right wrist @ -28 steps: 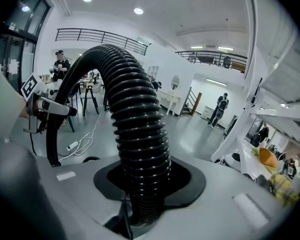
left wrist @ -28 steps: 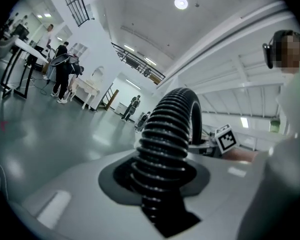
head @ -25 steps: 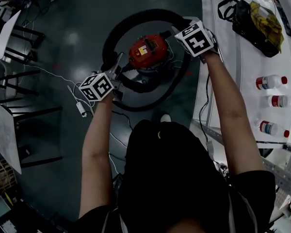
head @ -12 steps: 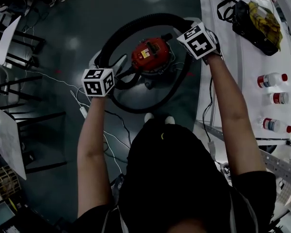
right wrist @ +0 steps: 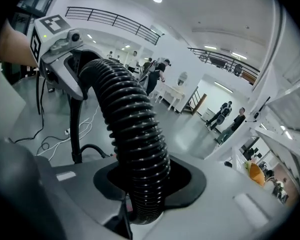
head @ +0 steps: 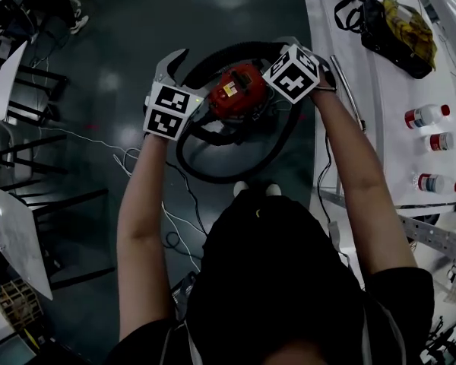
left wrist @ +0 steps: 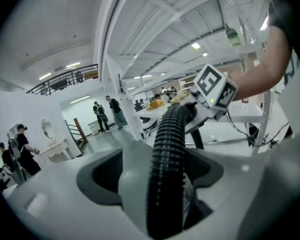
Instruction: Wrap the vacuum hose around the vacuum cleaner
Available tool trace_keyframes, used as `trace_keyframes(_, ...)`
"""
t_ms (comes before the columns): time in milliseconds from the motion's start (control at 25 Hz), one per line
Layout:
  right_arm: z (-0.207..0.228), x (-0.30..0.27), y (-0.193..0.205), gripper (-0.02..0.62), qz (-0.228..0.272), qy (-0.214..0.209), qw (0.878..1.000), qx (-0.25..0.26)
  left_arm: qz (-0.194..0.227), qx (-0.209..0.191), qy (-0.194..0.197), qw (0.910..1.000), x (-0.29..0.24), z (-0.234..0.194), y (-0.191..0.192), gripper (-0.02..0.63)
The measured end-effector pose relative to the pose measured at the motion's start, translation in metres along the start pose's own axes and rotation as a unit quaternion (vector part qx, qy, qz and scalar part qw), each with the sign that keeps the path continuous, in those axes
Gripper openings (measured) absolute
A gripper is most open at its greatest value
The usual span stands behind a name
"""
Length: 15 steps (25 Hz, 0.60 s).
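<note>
One hose (head: 235,175) loop is already circling the vacuum cleaner (head: 235,90), while the right gripper (right wrist: 140,194) jaws are clamping the leftover hose and the left gripper (head: 173,63) jaws, at 10 o'clock, have just been opening around it.

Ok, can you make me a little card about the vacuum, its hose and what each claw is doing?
vacuum cleaner: red, standing on the dark floor
hose: black, ribbed, looped round the vacuum cleaner
left claw: open; its jaws have just been opening, and the hose runs loose between them
right claw: shut on the hose
table: white, at the right, with bottles on it
</note>
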State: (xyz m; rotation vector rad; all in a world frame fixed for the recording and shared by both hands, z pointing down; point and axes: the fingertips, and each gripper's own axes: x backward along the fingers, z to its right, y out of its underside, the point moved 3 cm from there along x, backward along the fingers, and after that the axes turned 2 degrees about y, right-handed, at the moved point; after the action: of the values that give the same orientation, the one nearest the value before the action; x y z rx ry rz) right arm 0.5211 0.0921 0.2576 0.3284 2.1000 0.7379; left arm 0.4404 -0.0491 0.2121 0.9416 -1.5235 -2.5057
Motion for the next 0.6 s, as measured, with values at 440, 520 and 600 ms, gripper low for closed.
trace_keyframes(440,-0.02,0.005,-0.018,0.146,-0.002,-0.004,1.0,0.004,-0.075,-0.055,0.048,0.9945,-0.016,0.004,0.007,0.108)
trace_keyframes(520,-0.022,0.005,-0.016,0.15,-0.01,0.006,1.0,0.01,-0.072,-0.06,0.051,0.9943,-0.015,0.004,0.005,0.094)
trace_keyframes(600,-0.023,0.005,-0.018,0.154,-0.012,0.01,1.0,0.011,-0.065,-0.058,0.049,0.995,-0.013,0.001,0.006,0.092)
